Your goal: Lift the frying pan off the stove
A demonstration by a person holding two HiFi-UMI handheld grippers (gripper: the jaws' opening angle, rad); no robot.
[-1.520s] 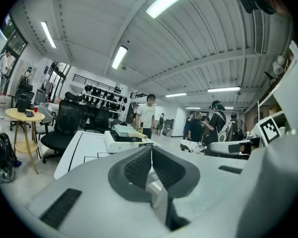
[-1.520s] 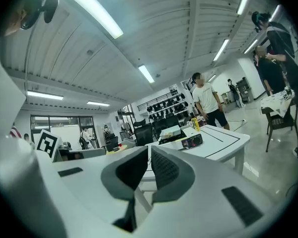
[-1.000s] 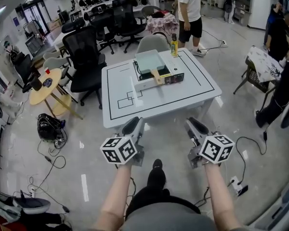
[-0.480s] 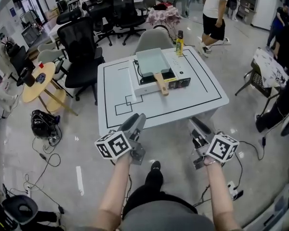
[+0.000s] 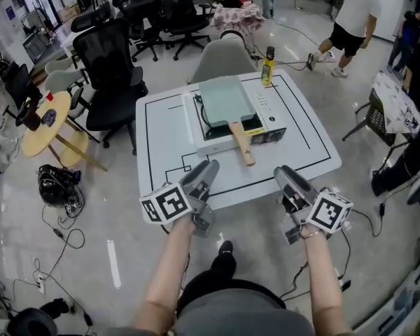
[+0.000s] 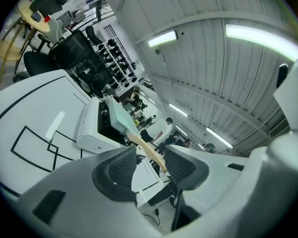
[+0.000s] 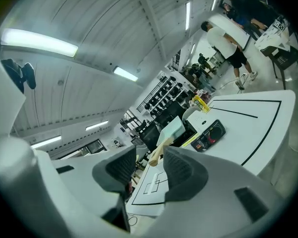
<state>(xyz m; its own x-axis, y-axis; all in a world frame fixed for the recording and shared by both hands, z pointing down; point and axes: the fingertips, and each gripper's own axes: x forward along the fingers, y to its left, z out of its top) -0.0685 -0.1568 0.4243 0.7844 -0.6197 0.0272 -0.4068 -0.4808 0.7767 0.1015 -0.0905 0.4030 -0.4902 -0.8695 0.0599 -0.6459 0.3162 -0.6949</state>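
No legible txt; stove [image 5: 211,144] front label & bottle [image 5: 268,67] label too small.

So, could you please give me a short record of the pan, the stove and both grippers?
frying pan: pale green, square, on the stove, wooden handle pointing toward the person
stove: white portable gas stove on the white table
left gripper: short of the handle, jaws opening, nothing between them
right gripper: short of the handle, jaws opening, nothing between them
bottle: yellow, at the table's far edge
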